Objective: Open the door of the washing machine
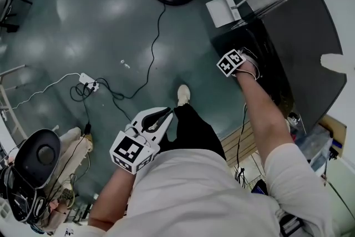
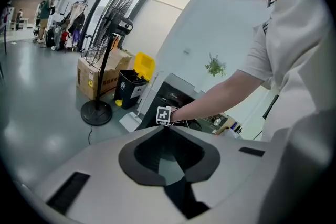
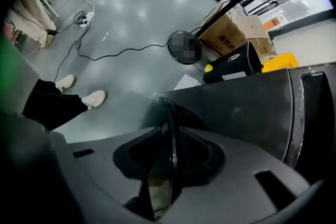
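**Right claw clamped on the washer door's rim**

Closest in, by the left hip: the left gripper [image 1: 151, 122], held low on a bent arm and pointing forward over the floor [image 1: 83, 19]. Jaws pressed together, nothing between them.

Farther out, the right arm [image 1: 266, 114], stretched almost straight, forward and off to the right. At its end, the right gripper [image 1: 243, 67], tipped down toward the machine's front. Grips the thin dark rim of the door [image 3: 167, 113], which runs edge-on straight through the gap between the two jaws.

Glossy and nearly black, that door, with a dark gap showing between its rim and the front of the washing machine [image 1: 308, 47]. Stands on the person's right: a dark grey body with a smooth, plain top.

Beyond the machine, a black bin [image 2: 131, 89] with a yellow lid, a cardboard box [image 2: 92, 78] and a standing fan [image 2: 113, 23]. From the fan's round base, a cable [image 1: 151, 58] trailing across the floor.
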The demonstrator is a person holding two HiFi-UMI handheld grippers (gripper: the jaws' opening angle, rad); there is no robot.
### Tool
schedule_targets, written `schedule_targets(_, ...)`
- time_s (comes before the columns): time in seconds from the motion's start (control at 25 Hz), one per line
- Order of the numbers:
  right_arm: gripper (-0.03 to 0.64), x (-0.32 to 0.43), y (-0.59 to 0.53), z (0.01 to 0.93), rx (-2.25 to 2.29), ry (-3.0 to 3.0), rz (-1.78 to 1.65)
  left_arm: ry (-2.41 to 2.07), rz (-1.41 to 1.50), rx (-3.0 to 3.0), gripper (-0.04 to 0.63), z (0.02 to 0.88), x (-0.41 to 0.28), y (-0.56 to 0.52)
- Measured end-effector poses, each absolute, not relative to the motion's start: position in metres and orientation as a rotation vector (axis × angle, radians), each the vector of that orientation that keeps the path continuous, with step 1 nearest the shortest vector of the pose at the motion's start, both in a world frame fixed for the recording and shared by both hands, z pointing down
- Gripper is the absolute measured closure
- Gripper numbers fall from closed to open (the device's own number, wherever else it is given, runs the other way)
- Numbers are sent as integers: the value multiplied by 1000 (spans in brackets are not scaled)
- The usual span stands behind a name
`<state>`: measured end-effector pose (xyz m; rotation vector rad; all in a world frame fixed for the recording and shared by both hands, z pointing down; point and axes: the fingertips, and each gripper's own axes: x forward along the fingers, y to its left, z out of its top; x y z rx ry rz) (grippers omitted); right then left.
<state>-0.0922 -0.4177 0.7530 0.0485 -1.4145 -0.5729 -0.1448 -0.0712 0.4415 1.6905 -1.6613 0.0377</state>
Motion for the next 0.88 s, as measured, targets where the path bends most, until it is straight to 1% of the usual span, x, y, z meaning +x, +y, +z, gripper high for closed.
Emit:
schedule_targets(0.4, 526, -92, -416, 753, 24, -1420, -497, -1651, 39, 1706, 571, 443, -141, -72)
schedule_targets(0.88, 534, -83, -346, 756, -96, -1424, -544, -1645, 23, 1723, 571, 441, -133, -45)
